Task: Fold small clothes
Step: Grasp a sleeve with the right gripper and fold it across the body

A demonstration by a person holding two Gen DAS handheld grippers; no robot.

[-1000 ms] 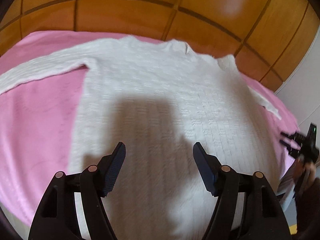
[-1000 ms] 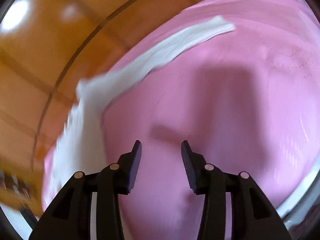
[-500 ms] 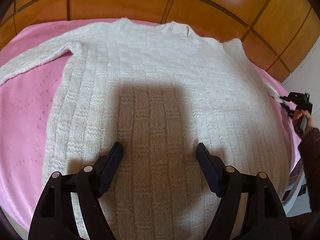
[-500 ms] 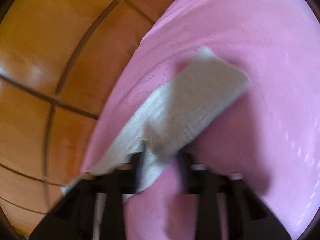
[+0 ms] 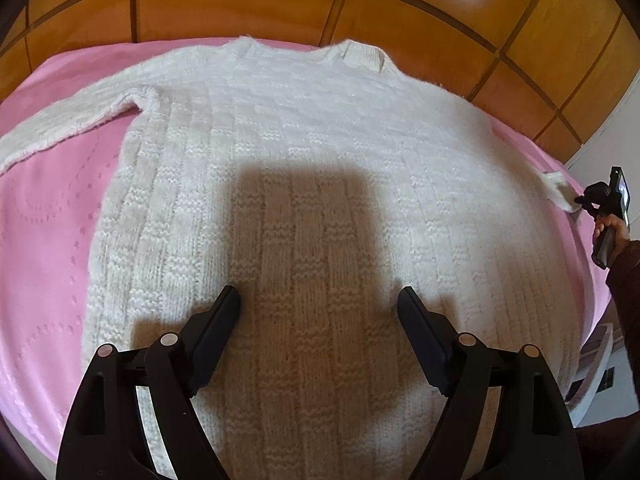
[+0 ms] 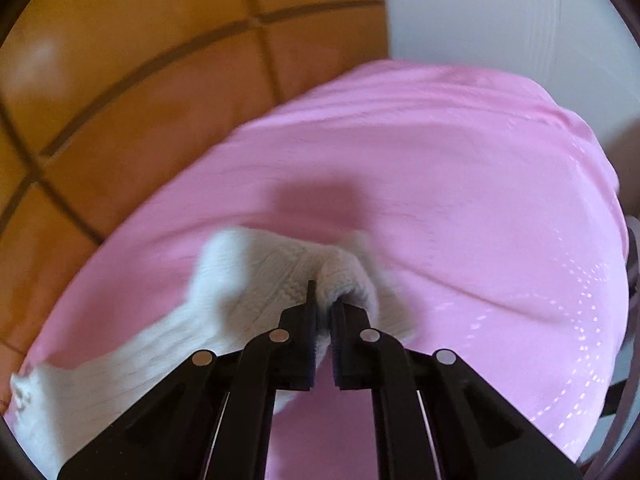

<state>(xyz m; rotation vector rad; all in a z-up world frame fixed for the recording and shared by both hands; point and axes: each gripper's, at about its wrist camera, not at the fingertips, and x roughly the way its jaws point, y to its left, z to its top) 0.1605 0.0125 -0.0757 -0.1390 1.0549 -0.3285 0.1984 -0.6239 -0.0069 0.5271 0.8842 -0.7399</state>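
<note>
**Across the pink cover: sweater flat, right cuff pinched**

On the pink cover (image 5: 44,248) we find a white knitted sweater (image 5: 320,152) laid flat, neck toward the wooden panelling (image 5: 248,4). Its knit is a basket-weave of raised blocks and vertical ribs, soft and slightly fuzzy at the outline. The cover itself is smooth, with dotted curved lines pressed into it.

We note the left gripper (image 5: 319,300) over the lower body of the sweater; its jaws are opening, with knit beneath them but nothing pressed between the pads. One sleeve runs out to the left edge of that view, and bare pink cover lies below it. Beside the hem on that side the cover is also bare.

We see from the left wrist view the right gripper (image 5: 580,199) far off at the right border, held by a hand (image 5: 612,226) in a dark sleeve (image 5: 626,276), at the tip of the other sleeve.

Only the right wrist view shows that grip closely: the right gripper (image 6: 323,300) has its jaws clenched on the bunched sleeve end (image 6: 280,276), which trails off to the lower left. Beyond it the cover lies open up to a white wall (image 6: 500,20).
</note>
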